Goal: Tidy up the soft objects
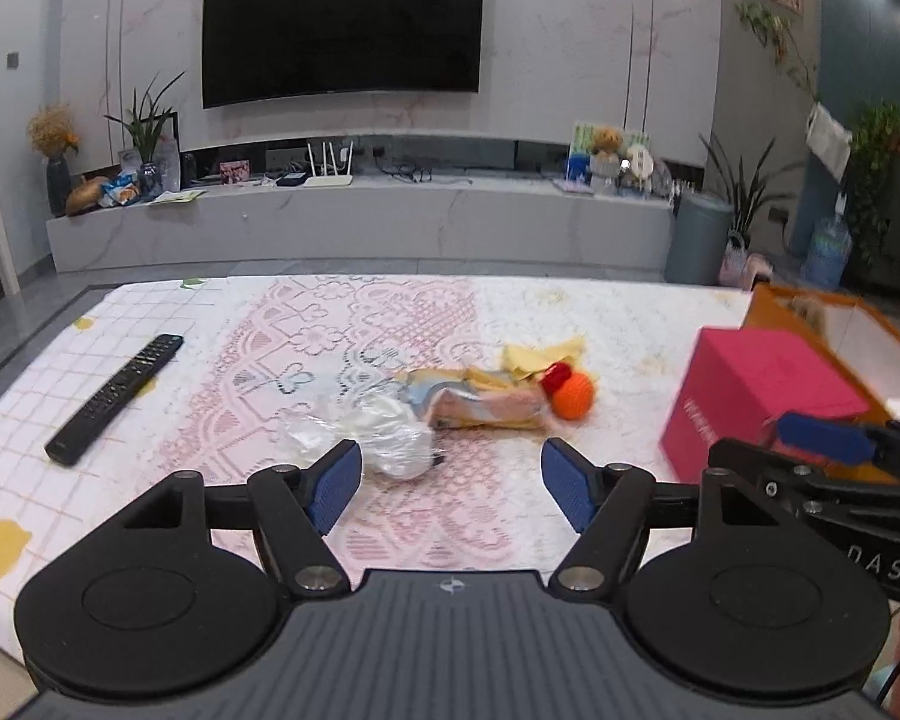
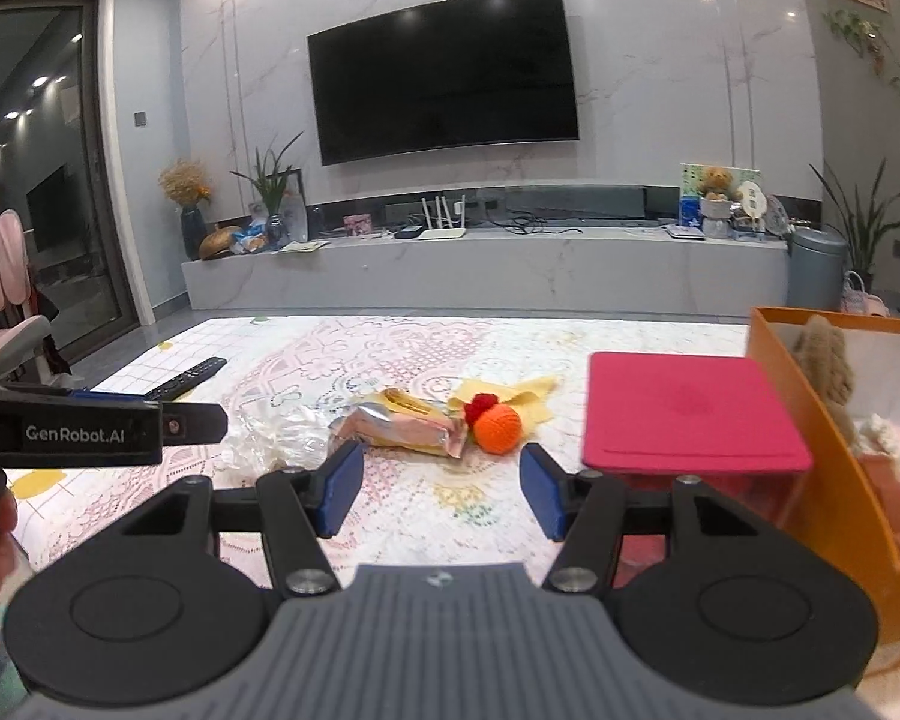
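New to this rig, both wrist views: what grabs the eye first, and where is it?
The orange crocheted ball with its red tuft, mid-table on the lace cloth, next to a crumpled snack packet and a clear plastic bag. Right of them stands a bright pink box, with an orange bin holding plush items beyond it. Both the left gripper and right gripper are open and empty, short of the pile.

The surface carries 1 black remote control [image 1: 114, 399] near its left edge, 1 clear plastic bag [image 1: 384, 435], 1 foil snack packet [image 1: 480, 402], 1 orange knitted ball [image 1: 572, 396], 1 small red pompom [image 1: 556, 377] and 1 yellow cloth [image 1: 540, 355] mid-surface. At the right edge stand 2 boxes: 1 pink box [image 1: 756, 396], 1 orange box [image 2: 822, 420].
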`<state>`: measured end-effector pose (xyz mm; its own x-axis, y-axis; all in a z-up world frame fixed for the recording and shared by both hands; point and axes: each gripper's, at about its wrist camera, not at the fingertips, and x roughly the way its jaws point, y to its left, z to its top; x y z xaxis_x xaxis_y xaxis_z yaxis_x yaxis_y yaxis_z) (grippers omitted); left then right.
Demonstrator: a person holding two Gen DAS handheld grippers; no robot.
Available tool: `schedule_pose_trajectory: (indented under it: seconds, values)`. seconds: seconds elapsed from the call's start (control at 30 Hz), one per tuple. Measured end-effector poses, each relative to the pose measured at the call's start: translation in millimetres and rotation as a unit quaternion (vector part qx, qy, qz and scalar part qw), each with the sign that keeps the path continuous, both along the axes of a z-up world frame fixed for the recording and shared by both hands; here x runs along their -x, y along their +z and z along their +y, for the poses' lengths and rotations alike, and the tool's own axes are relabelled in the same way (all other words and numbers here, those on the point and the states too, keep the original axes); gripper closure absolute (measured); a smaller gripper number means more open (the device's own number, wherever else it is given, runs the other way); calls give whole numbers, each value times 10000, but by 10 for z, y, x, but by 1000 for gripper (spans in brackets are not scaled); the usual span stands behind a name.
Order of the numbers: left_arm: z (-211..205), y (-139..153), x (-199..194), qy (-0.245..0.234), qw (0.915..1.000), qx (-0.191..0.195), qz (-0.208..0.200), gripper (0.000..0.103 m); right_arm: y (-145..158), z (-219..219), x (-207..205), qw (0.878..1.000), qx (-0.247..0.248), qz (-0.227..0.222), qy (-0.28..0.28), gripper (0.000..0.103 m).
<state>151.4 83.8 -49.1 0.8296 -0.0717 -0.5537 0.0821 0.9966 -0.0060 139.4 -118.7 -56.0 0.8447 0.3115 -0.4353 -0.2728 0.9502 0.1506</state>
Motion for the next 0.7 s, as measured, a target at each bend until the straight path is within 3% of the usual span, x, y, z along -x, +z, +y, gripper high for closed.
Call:
schedule_pose_trajectory:
  seconds: [0.3, 0.5, 0.6, 0.7]
  values:
    - [233, -165, -388, -36, 9992, -269, 305, 17, -192, 325, -404, 9990, 273, 31, 342, 40]
    - [353, -288, -713, -567, 9946, -744, 446, 17, -378, 536, -729, 9964, 573, 142, 614, 37]
    - [338, -339, -868, -1096, 9871, -1078, 447, 17, -502, 622, -902, 9946, 690, 243, 735, 37]
    - [268, -437, -988, -1709, 9701, -1642, 523, 17, -608, 706, -1108, 9915, 948, 244, 856, 37]
